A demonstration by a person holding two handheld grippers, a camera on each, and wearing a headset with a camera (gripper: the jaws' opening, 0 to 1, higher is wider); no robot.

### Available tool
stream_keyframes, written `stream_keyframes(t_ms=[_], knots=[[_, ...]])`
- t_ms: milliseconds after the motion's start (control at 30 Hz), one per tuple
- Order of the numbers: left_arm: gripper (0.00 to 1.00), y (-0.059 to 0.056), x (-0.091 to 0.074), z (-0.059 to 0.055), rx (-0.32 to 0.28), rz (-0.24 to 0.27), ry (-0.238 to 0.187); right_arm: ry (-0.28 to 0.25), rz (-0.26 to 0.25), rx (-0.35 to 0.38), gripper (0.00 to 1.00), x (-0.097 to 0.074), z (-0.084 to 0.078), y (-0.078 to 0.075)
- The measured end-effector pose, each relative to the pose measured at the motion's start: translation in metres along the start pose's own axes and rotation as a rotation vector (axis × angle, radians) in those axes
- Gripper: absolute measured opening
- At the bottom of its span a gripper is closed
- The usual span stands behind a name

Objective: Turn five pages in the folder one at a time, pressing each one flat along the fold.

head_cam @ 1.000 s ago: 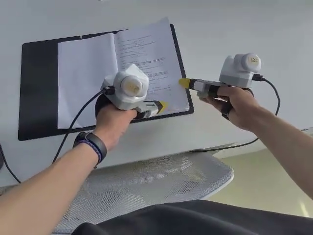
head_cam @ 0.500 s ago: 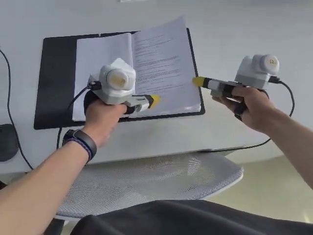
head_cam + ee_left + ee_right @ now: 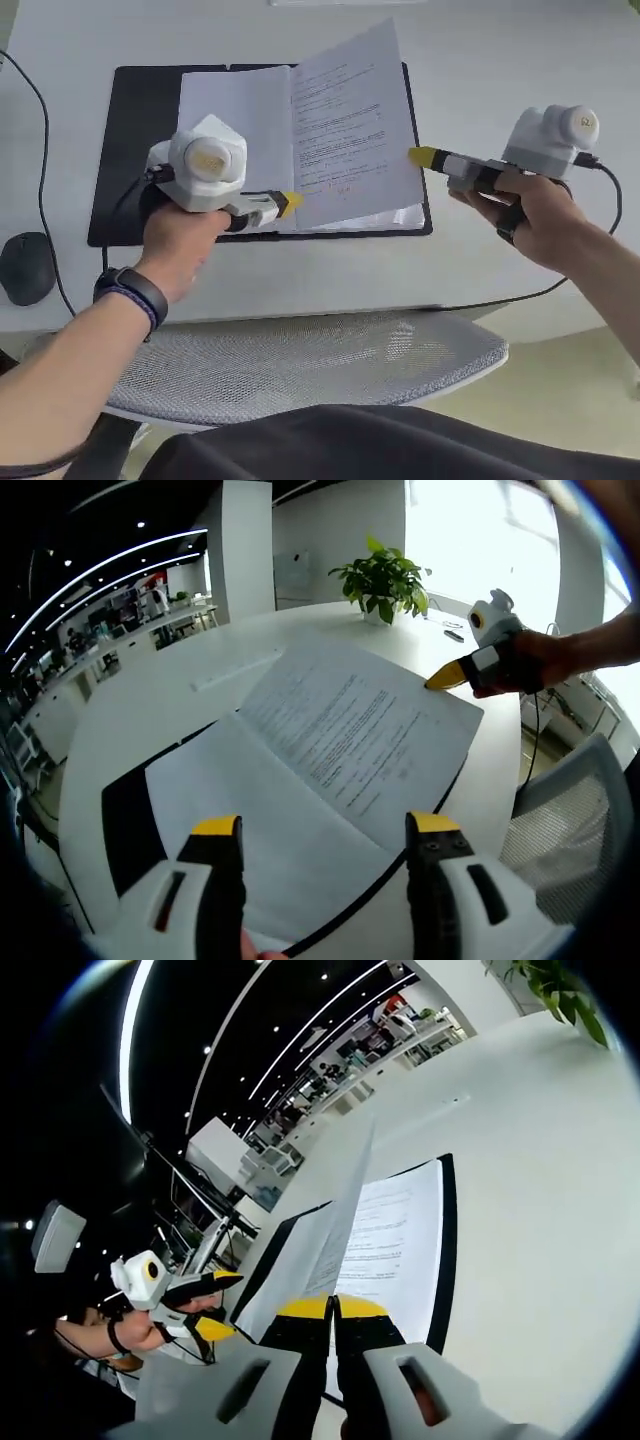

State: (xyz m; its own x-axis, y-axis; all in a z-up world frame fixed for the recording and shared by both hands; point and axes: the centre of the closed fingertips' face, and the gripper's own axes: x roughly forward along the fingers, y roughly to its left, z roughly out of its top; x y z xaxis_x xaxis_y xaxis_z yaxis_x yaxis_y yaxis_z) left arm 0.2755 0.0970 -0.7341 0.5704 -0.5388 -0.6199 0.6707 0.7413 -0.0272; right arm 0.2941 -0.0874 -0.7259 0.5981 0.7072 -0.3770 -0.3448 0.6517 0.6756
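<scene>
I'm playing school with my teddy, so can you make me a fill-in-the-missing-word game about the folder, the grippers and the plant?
1. The open folder is coloured ____.
2. The left gripper has its jaws ____, with nothing between them.
3. The right gripper has its jaws ____ on the edge of the lifted page.
4. The plant has leaves coloured ____.

Missing words: black; open; shut; green.

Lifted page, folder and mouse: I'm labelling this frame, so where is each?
lifted page (image 3: 350, 110), head view, middle of the printed sheet.
folder (image 3: 135, 120), head view, bare black left cover.
mouse (image 3: 27, 268), head view, its dark top.
</scene>
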Motion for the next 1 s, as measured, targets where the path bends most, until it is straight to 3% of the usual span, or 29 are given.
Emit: stream_keyframes(t_ms=[333, 500, 800, 833, 1000], knots=[[0.65, 0.024, -0.027, -0.006, -0.035, 0.054, -0.027, -0.028, 0.043, -0.021, 0.0, 0.001, 0.012, 0.026], [0.65, 0.034, -0.038, -0.012, -0.053, 0.077, -0.033, -0.04, 0.084, -0.04, 0.0, 0.006, 0.022, 0.048], [0.66, 0.046, -0.061, -0.013, -0.078, 0.11, -0.066, -0.032, 0.199, -0.106, 0.0, 0.029, 0.031, 0.102], [0.66, 0.047, -0.064, -0.014, -0.08, 0.116, -0.067, -0.023, 0.213, -0.117, 0.0, 0.034, 0.03, 0.099], [0.67, 0.053, -0.076, -0.02, -0.097, 0.134, -0.074, 0.001, 0.265, -0.152, 0.0, 0.053, 0.028, 0.121]])
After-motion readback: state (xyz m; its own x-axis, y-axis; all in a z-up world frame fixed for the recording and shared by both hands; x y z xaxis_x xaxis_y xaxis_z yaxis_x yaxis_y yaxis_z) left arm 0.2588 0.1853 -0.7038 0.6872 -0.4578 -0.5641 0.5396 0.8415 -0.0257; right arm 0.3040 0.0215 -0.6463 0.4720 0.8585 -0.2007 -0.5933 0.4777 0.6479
